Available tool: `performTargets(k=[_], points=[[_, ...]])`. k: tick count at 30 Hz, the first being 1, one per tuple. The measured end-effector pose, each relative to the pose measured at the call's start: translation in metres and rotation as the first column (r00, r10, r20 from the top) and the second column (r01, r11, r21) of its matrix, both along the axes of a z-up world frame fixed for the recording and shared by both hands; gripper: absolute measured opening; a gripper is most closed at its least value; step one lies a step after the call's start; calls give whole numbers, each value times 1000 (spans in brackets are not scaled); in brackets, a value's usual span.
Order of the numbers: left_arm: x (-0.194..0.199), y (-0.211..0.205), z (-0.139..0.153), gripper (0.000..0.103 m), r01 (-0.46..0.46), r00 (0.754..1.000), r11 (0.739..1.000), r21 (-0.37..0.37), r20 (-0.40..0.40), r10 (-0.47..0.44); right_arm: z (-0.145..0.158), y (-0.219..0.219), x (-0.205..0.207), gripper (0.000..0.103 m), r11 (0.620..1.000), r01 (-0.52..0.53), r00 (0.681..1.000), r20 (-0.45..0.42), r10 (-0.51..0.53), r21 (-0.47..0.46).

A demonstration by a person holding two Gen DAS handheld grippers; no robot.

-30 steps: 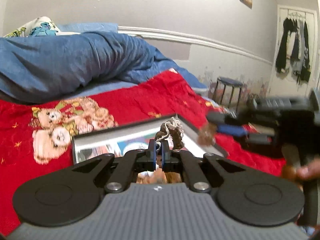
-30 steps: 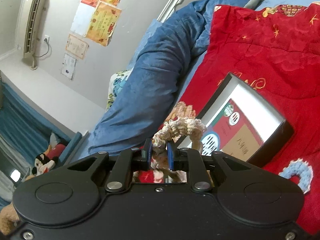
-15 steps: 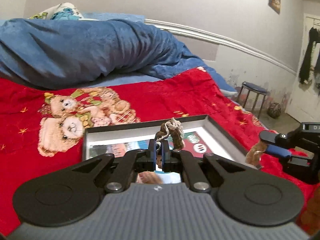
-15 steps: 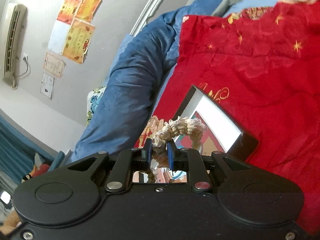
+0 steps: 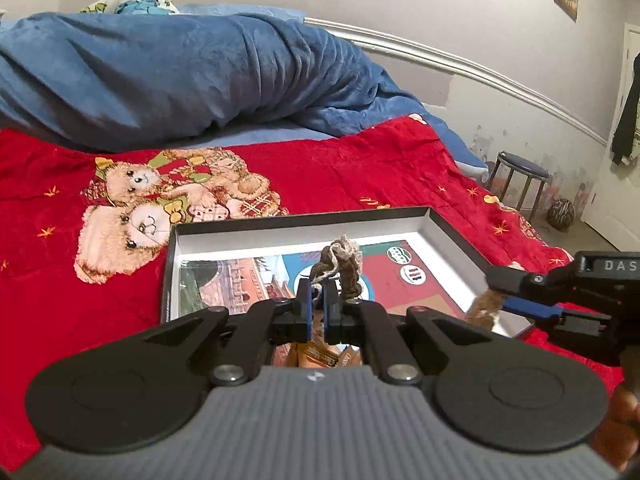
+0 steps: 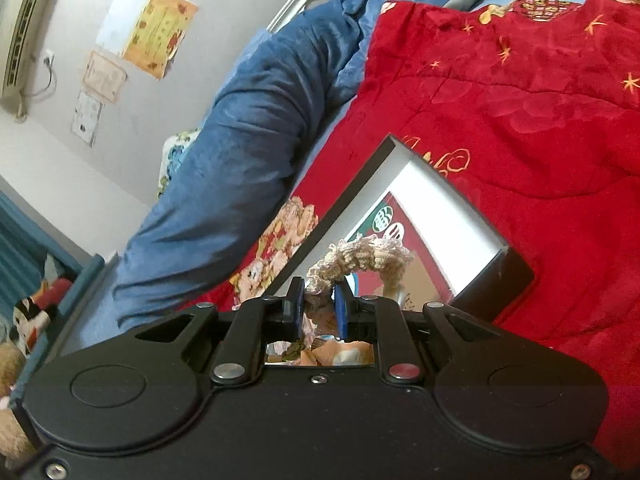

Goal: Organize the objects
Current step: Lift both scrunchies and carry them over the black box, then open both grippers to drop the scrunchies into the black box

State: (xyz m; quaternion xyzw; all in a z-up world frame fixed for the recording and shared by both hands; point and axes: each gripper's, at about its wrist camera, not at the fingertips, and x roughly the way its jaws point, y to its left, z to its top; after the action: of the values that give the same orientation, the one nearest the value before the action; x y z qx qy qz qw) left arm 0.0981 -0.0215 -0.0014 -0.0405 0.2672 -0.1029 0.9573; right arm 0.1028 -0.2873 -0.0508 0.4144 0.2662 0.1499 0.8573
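Observation:
A shallow black box (image 5: 456, 236) with white inner walls and a printed picture on its bottom lies on the red blanket (image 5: 340, 172); it also shows in the right wrist view (image 6: 516, 276). My left gripper (image 5: 318, 300) is shut on a brown crocheted scrunchie (image 5: 346, 268) with a cream tuft, held over the box. My right gripper (image 6: 318, 300) is shut on a cream crocheted scrunchie (image 6: 364, 256), held over the box's near corner. The right gripper also shows in the left wrist view (image 5: 520, 292), at the box's right edge, with a brownish bit in its fingers.
A rumpled blue duvet (image 5: 180, 80) lies along the far side of the bed against the wall. A round stool (image 5: 520, 180) and a dark ball (image 5: 560, 214) stand on the floor beyond the bed's right end. Teddy-bear print (image 5: 160, 200) marks the blanket left of the box.
Both grippers have come down closer to the box, each still holding its scrunchie. The right gripper has moved in from the right to the box's right edge.

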Motion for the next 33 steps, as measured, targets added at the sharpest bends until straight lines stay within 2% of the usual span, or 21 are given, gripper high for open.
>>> performTargets(k=[6, 20, 28, 31, 33], points=[[1, -4, -4, 7, 1, 1000, 1000, 21, -15, -1, 0, 14, 1, 18, 998, -22, 1000, -18, 21, -67], [1, -14, -14, 8, 26, 999, 998, 64, -36, -24, -10, 15, 21, 18, 998, -23, 1000, -23, 21, -51], [-1, -19, -16, 9, 44, 998, 996, 79, -40, -41, -4, 14, 21, 18, 997, -23, 1000, -12, 22, -68], [-3, -21, -17, 10, 52, 998, 994, 95, -41, -48, -8, 15, 22, 18, 997, -31, 999, -39, 28, -77], [-4, -23, -18, 12, 56, 998, 993, 107, -39, -52, -13, 16, 23, 22, 997, -33, 997, -72, 27, -74]])
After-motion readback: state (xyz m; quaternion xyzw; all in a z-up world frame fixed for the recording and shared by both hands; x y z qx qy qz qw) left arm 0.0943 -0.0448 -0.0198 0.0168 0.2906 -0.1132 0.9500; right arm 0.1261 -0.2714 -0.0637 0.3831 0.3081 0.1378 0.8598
